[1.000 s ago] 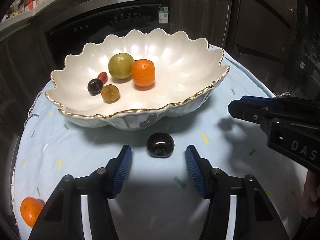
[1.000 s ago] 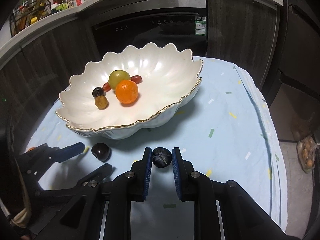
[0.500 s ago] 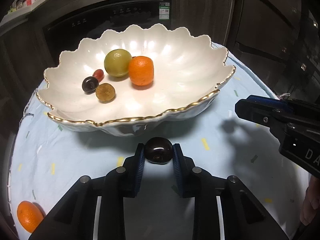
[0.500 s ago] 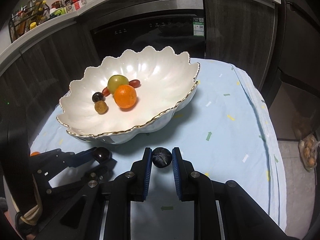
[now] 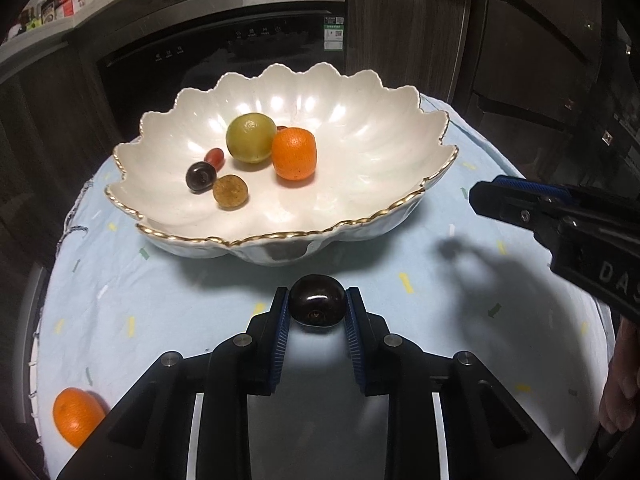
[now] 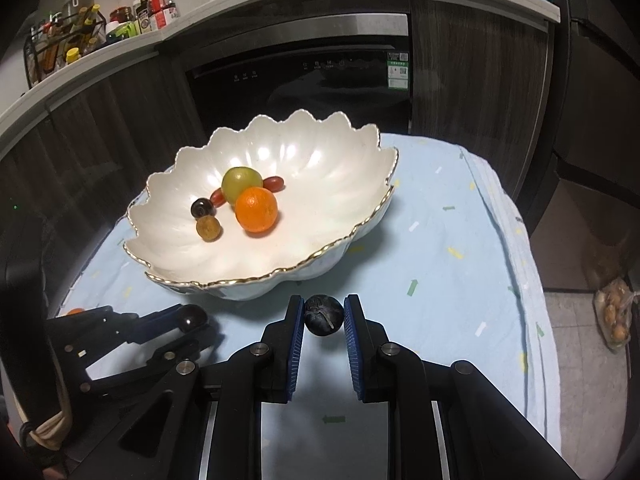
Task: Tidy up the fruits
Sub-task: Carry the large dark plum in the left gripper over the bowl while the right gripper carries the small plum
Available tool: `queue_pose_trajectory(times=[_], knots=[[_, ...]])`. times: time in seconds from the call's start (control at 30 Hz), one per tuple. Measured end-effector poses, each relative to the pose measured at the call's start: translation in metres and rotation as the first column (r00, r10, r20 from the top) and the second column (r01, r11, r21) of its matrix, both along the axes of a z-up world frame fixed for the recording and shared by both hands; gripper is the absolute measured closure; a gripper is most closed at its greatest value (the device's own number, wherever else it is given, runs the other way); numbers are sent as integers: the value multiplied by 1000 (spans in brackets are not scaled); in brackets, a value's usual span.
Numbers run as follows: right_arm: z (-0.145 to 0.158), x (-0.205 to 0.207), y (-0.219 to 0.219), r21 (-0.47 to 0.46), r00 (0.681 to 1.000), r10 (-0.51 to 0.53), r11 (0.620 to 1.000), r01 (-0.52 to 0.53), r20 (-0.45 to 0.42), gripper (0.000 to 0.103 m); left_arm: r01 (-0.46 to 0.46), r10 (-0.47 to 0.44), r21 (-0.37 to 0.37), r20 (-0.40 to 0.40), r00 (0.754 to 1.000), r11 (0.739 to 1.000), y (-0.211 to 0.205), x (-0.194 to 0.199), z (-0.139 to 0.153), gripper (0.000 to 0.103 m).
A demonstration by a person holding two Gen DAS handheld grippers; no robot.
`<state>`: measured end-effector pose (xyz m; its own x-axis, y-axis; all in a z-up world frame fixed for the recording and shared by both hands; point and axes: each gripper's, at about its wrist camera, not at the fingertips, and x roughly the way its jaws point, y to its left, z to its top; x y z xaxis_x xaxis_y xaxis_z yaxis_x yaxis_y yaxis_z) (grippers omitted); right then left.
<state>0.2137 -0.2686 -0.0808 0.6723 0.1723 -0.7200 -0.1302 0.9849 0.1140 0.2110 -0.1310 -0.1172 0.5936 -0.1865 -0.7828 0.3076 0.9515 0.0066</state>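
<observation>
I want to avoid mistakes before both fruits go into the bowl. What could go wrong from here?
1. The dark glossy fruit is round and held only at the tips of the left hand-held gripper; it may slip out.
2. The right hand-held gripper pinches a dull purple fruit; squeezing could bruise it.
3. The bowl has a raised scalloped rim; a low approach may hit it.

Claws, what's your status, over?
Left claw shut on dark plum. Right claw shut on purple fruit. Bowl just ahead, path clear.

White letters "DAS", cut off, stand on the right gripper (image 5: 486, 198)
</observation>
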Motion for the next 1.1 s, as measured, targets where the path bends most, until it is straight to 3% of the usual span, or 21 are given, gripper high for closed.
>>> queue_pose_trajectory(times=[0.57, 1.1], knots=[[37, -12, 17, -3, 990, 48, 999, -48, 134, 81, -55, 56, -14, 73, 996, 998, 26, -22, 40, 75], [65, 3, 24, 23, 981, 20, 999, -24, 191, 81, -78, 78, -9, 164, 983, 997, 36, 0, 78, 75]])
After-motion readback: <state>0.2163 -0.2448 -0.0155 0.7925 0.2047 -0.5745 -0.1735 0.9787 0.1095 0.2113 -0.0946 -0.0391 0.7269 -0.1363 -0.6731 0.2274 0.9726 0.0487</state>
